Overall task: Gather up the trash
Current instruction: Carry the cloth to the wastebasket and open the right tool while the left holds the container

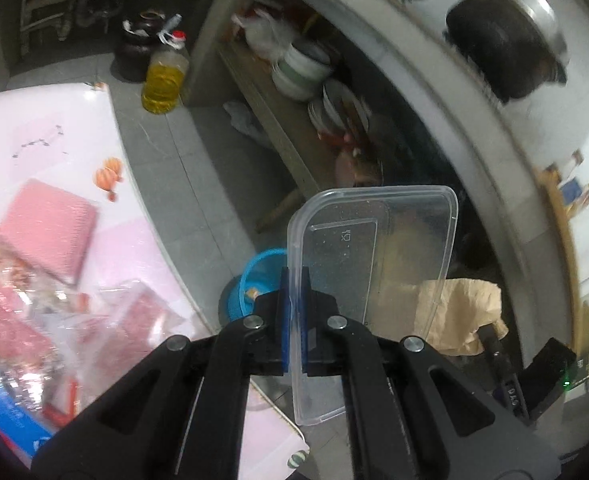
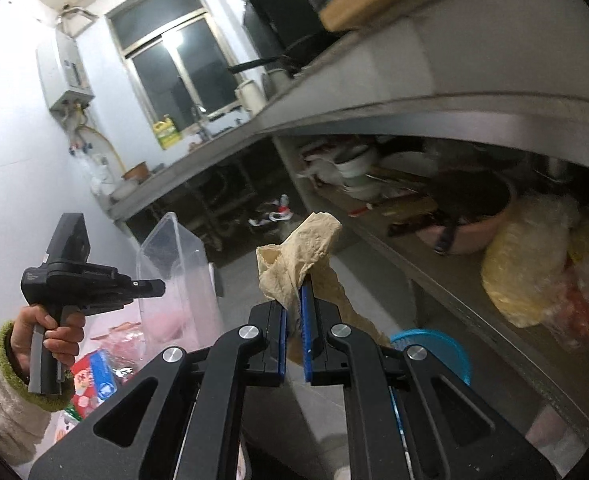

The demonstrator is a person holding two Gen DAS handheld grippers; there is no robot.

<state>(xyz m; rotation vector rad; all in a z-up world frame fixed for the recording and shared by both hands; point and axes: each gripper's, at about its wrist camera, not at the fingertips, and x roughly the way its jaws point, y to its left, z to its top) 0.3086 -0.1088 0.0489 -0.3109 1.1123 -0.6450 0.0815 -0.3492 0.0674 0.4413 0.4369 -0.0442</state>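
My left gripper (image 1: 294,300) is shut on the rim of a clear plastic food container (image 1: 374,240) and holds it upright in the air over the floor, beside the table edge. The container also shows in the right wrist view (image 2: 174,264), with the left gripper (image 2: 150,286) beside it. My right gripper (image 2: 293,304) is shut on a crumpled brown paper napkin (image 2: 302,248), held in the air; the napkin shows behind the container in the left wrist view (image 1: 462,312). A blue bin (image 1: 254,276) stands on the floor below, also seen low in the right wrist view (image 2: 438,348).
A table with a pink cloth (image 1: 74,128) carries pink packets (image 1: 46,228) and wrappers (image 1: 22,320). A concrete counter (image 2: 414,92) with a lower shelf of bowls (image 1: 302,68) runs along the right. An oil bottle (image 1: 164,80) stands on the tiled floor.
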